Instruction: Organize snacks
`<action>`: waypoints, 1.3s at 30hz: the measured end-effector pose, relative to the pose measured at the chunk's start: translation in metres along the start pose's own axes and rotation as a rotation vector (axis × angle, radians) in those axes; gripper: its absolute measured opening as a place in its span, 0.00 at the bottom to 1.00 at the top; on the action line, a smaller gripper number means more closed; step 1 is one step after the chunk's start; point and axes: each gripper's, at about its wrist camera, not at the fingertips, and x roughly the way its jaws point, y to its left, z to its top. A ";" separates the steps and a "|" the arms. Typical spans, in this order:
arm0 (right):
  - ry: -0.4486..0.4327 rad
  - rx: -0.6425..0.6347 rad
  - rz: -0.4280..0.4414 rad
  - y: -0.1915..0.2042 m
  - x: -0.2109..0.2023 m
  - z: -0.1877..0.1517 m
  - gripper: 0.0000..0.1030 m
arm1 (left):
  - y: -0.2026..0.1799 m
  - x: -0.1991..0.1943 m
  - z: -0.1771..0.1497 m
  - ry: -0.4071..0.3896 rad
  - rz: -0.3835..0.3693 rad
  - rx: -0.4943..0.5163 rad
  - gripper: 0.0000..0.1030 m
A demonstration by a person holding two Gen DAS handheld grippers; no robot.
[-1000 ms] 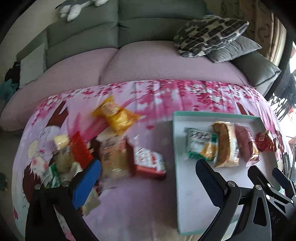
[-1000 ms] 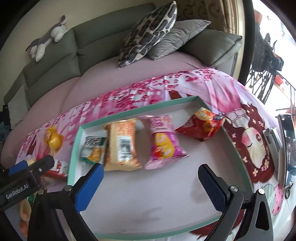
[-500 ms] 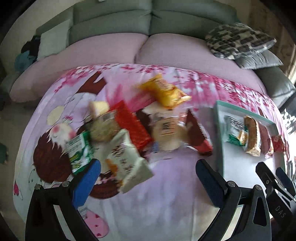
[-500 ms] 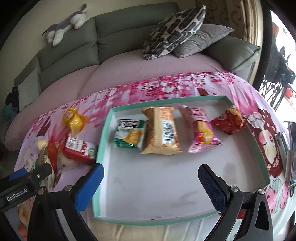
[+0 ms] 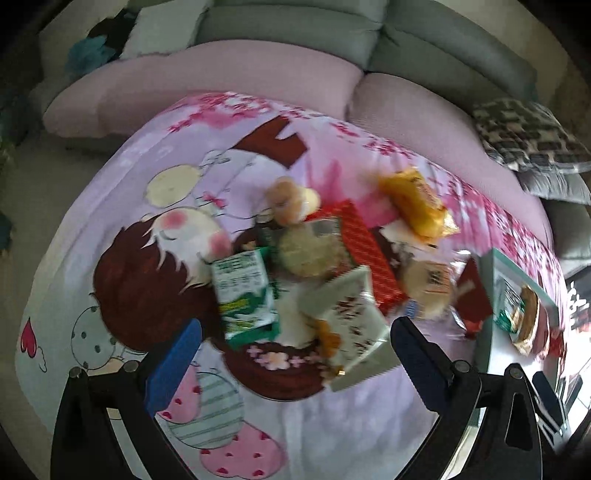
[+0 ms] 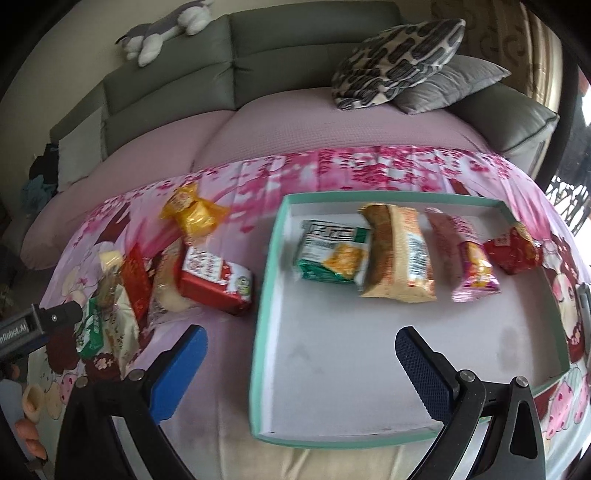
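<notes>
The left hand-held gripper point(image 5: 295, 354) stands spread wide and empty above a heap of loose snacks on the pink cartoon-print cloth point(image 5: 110, 229); the right hand-held gripper point(image 6: 301, 360) is likewise wide and empty, its left finger over the cloth and its right finger over the bare floor of the teal-rimmed tray point(image 6: 264, 295).

In the left wrist view the pile sits from 10 to 2 o'clock of the gap between the fingers; a green-and-white packet point(image 5: 243, 291) lies at 11 o'clock, a white packet with brown print point(image 5: 351, 321) at 1 o'clock overlaps a round pale biscuit pack point(image 5: 310, 247), and a red foil box point(image 5: 365, 251) leans behind them; a yellow wrapper point(image 5: 417, 203) lies apart at 1 o'clock, further off; the packs overlap, so the lower ones are partly hidden, and the picture is blurred.

In the right wrist view four packs lie in a row across the far half of the tray: a green cracker packet point(image 6: 332, 254), a tan bag point(image 6: 399, 254), a pink bag point(image 6: 465, 258) and a red bag point(image 6: 513, 249) against the 2 o'clock corner; the near half is bare. A red-and-white carton point(image 6: 218, 280) rests just beside the tray's left wall at 11 o'clock.

Beyond lie a sofa point(image 6: 295, 122), two cushions point(image 6: 402, 62) and a plush toy point(image 6: 166, 26).
</notes>
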 end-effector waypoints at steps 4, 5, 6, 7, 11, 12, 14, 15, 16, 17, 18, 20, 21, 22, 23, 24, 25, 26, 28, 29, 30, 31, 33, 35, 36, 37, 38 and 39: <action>0.011 -0.040 0.027 0.022 0.005 -0.001 1.00 | 0.020 0.008 0.003 0.030 -0.007 -0.049 0.99; 0.016 -0.052 0.033 0.028 0.007 -0.002 1.00 | 0.023 0.009 0.003 0.034 -0.008 -0.054 0.99; 0.020 -0.064 0.038 0.034 0.008 -0.003 1.00 | 0.026 0.010 0.004 0.037 -0.010 -0.058 0.99; 0.026 -0.081 0.044 0.041 0.010 -0.004 1.00 | 0.030 0.012 0.005 0.044 -0.011 -0.065 0.99; 0.033 -0.136 0.065 0.063 0.013 -0.006 1.00 | 0.045 0.024 0.010 0.083 -0.001 -0.110 0.99; 0.033 -0.148 0.077 0.069 0.014 -0.007 1.00 | 0.047 0.026 0.011 0.087 -0.002 -0.122 0.99; 0.036 -0.173 0.098 0.080 0.016 -0.007 0.99 | 0.051 0.029 0.013 0.094 -0.010 -0.143 0.99; 0.037 -0.188 0.106 0.086 0.017 -0.007 0.99 | 0.052 0.030 0.014 0.095 -0.013 -0.147 0.99; 0.036 -0.204 0.113 0.092 0.018 -0.008 0.99 | 0.053 0.033 0.016 0.100 -0.014 -0.150 0.99; 0.035 -0.221 0.119 0.099 0.019 -0.008 0.98 | 0.053 0.034 0.017 0.105 -0.015 -0.151 0.98; 0.038 -0.235 0.125 0.105 0.020 -0.008 0.98 | 0.053 0.037 0.018 0.110 -0.017 -0.152 0.97; 0.043 -0.260 0.139 0.117 0.023 -0.008 0.94 | 0.054 0.041 0.020 0.127 -0.030 -0.160 0.89; 0.046 -0.273 0.145 0.123 0.025 -0.009 0.93 | 0.055 0.044 0.020 0.135 -0.038 -0.167 0.87; 0.052 -0.291 0.148 0.130 0.029 -0.010 0.93 | 0.056 0.046 0.020 0.144 -0.044 -0.172 0.83; 0.056 -0.307 0.148 0.135 0.031 -0.011 0.92 | 0.057 0.049 0.020 0.154 -0.050 -0.181 0.83; 0.059 -0.329 0.146 0.141 0.034 -0.013 0.91 | 0.058 0.051 0.021 0.162 -0.054 -0.189 0.82; 0.062 -0.345 0.146 0.146 0.036 -0.014 0.89 | 0.060 0.054 0.021 0.171 -0.057 -0.199 0.80; 0.066 -0.363 0.146 0.152 0.039 -0.016 0.86 | 0.060 0.055 0.021 0.176 -0.059 -0.202 0.73; 0.074 -0.392 0.146 0.161 0.044 -0.018 0.84 | 0.060 0.057 0.020 0.189 -0.068 -0.202 0.67; 0.079 -0.400 0.145 0.163 0.046 -0.019 0.84 | 0.059 0.058 0.020 0.191 -0.069 -0.198 0.67; 0.083 -0.410 0.145 0.166 0.049 -0.020 0.84 | 0.059 0.058 0.020 0.191 -0.073 -0.196 0.67; 0.087 -0.423 0.143 0.170 0.052 -0.021 0.82 | 0.059 0.057 0.020 0.190 -0.077 -0.194 0.65; 0.091 -0.441 0.133 0.175 0.057 -0.023 0.77 | 0.058 0.057 0.020 0.191 -0.089 -0.189 0.60; 0.103 -0.453 0.130 0.178 0.063 -0.024 0.74 | 0.055 0.060 0.021 0.200 -0.098 -0.186 0.54; 0.108 -0.457 0.128 0.178 0.065 -0.025 0.74 | 0.053 0.062 0.021 0.206 -0.100 -0.184 0.52; 0.112 -0.463 0.125 0.180 0.067 -0.026 0.74 | 0.051 0.065 0.022 0.211 -0.099 -0.182 0.49; 0.113 -0.467 0.124 0.180 0.069 -0.026 0.74 | 0.050 0.066 0.022 0.214 -0.094 -0.178 0.48; 0.114 -0.471 0.123 0.181 0.070 -0.027 0.74 | 0.048 0.067 0.022 0.214 -0.083 -0.171 0.47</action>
